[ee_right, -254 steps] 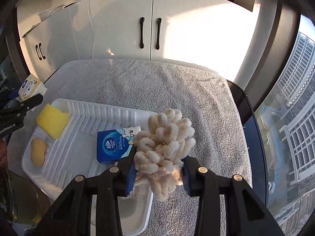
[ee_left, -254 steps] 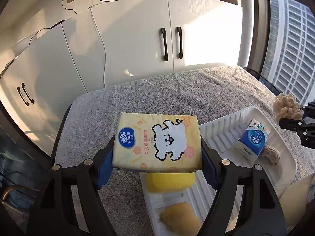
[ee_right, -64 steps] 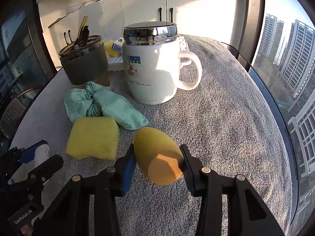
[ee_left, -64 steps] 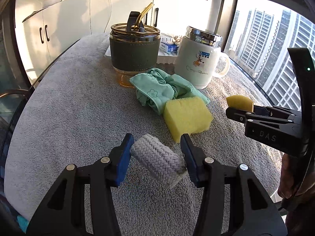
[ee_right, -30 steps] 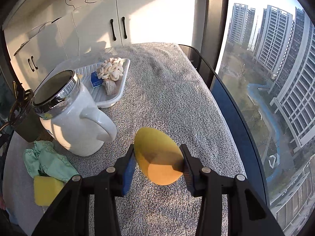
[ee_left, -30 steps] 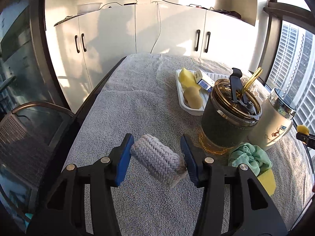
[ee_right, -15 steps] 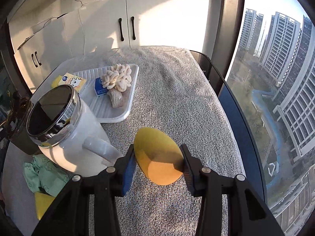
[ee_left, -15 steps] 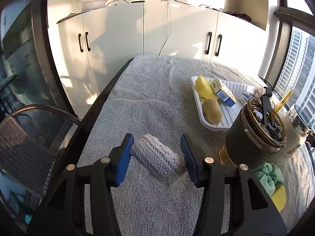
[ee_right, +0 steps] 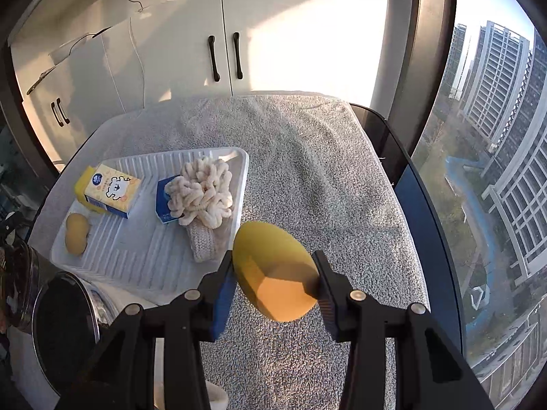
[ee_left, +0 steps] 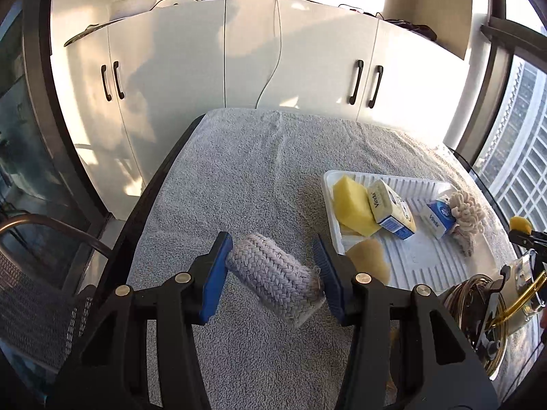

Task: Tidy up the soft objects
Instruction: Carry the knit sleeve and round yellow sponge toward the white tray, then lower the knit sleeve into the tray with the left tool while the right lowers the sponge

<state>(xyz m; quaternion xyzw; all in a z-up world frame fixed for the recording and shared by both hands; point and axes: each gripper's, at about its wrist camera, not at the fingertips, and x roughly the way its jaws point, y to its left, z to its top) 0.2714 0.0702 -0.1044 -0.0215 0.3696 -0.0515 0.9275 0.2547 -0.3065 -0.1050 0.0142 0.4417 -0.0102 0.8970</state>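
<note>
The left gripper [ee_left: 273,270] pinches a grey braided roll [ee_left: 273,278] at lower centre of its view, and the right gripper [ee_right: 275,282] pinches a yellow oval sponge [ee_right: 275,270] in the same way. To do it well, I think each should be carried over a bare ribbed part of the white tray [ee_right: 136,256] at middle left of the right view, lowered close, and only then let go, so that nothing rolls off the rim.

Both wrist cams share tray [ee_left: 403,180] [ee_right: 143,266].

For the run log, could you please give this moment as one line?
left gripper: holds grey knit roll | right gripper: holds yellow oval sponge | both above towel, near white tray
</note>
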